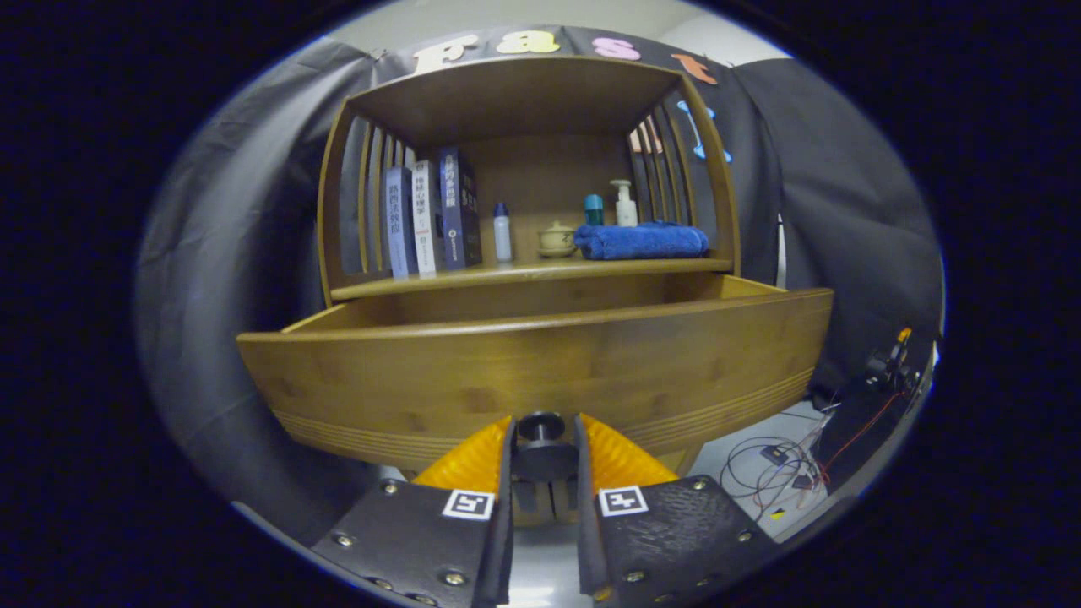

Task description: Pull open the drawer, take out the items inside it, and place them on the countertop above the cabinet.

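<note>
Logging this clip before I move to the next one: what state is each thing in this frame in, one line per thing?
Drawer: pulled out, contents hidden behind its front.
Knob: between the fingers, which sit close on either side.
Gripper: around the knob; cannot tell if both fingers press it.
Books: upright on the shelf.
Towel: folded, lying on the shelf.
Pump bottle: upright behind the towel.
Small bottle: upright, capped.

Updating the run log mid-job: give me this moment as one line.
stage: drawer pulled out | gripper: fingers either side of the drawer knob, grip unclear | drawer contents: hidden | countertop: books, bottles, blue towel
</note>
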`<move>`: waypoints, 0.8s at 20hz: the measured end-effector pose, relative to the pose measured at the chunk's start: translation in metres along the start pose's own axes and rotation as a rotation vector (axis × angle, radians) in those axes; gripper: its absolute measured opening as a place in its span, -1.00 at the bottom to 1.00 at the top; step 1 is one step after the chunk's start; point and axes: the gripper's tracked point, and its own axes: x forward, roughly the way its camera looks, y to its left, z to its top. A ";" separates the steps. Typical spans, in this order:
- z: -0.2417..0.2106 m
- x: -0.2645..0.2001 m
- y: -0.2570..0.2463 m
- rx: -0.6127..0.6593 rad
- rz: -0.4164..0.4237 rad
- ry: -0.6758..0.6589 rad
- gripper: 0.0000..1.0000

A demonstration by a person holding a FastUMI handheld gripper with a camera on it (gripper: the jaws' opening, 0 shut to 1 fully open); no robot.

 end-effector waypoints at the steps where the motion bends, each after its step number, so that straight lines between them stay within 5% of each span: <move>1: 0.010 -0.004 0.001 -0.002 0.007 -0.035 -0.38; 2: 0.029 -0.014 0.002 -0.018 0.030 -0.083 -0.38; 4: 0.044 -0.013 0.001 -0.085 -0.006 -0.107 -0.83; 8: 0.016 -0.035 0.008 -0.188 0.037 -0.033 -0.86; 10: 0.020 -0.036 0.007 -0.171 0.052 -0.034 -0.38; 16: 0.059 -0.034 0.000 -0.173 0.037 -0.029 0.31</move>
